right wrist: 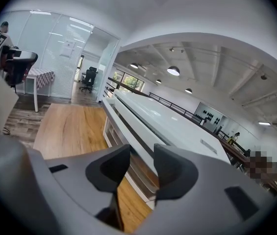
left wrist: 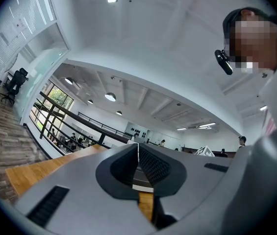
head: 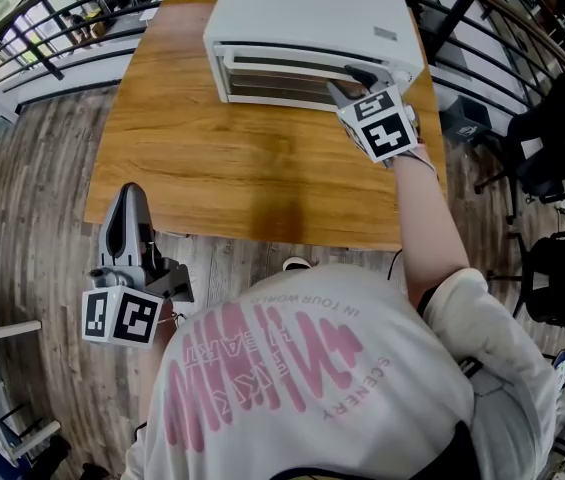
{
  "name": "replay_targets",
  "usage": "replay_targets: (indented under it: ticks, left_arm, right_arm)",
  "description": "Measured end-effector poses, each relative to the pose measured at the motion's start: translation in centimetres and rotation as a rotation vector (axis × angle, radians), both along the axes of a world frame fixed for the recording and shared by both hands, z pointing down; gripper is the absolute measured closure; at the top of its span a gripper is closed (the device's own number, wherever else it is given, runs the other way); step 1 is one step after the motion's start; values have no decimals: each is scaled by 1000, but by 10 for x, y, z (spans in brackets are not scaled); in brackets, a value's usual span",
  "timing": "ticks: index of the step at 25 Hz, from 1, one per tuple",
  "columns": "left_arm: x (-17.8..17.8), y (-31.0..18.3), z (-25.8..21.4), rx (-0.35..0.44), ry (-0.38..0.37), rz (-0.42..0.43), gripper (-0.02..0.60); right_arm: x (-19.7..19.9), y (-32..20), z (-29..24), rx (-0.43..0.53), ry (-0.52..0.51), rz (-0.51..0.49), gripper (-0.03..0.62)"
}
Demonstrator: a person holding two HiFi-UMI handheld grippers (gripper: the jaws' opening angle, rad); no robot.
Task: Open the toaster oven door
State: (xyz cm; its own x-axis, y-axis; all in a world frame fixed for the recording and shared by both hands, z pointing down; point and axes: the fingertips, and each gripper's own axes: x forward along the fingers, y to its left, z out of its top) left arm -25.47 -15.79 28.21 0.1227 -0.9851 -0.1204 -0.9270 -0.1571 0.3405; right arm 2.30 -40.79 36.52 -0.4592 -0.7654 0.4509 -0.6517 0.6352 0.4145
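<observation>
A white toaster oven (head: 312, 13) stands at the far middle of the wooden table (head: 222, 168), its door facing me. A long white handle (head: 282, 63) runs along the top of the door. My right gripper (head: 347, 76) is at the handle's right end. In the right gripper view the handle (right wrist: 131, 129) passes between the two fingers, and my right gripper (right wrist: 142, 163) is shut on it beside the oven (right wrist: 172, 124). My left gripper (head: 130, 190) hangs off the table's near left edge, pointing up, shut and empty. In its own view the left gripper (left wrist: 138, 153) shows its pads together.
Black railings (head: 52, 28) ring the table at the back and sides. Dark office chairs (head: 552, 148) stand on the floor to the right. A white stand (head: 2, 368) is at the lower left. The person's torso (head: 312, 388) fills the near edge.
</observation>
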Motion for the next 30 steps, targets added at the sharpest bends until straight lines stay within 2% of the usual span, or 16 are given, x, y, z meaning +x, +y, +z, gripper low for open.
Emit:
replay_targets:
  ticks: [11, 17, 30]
  left_arm:
    - [0, 1, 0, 1, 5, 12, 558]
    - [-1, 3, 3, 1, 13, 15, 558]
    - [4, 0, -2, 10, 13, 42, 558]
  right_arm:
    - [0, 14, 3, -13, -16, 22, 451]
    - [1, 13, 4, 25, -32, 25, 450]
    - [-1, 32, 10, -17, -26, 31, 450]
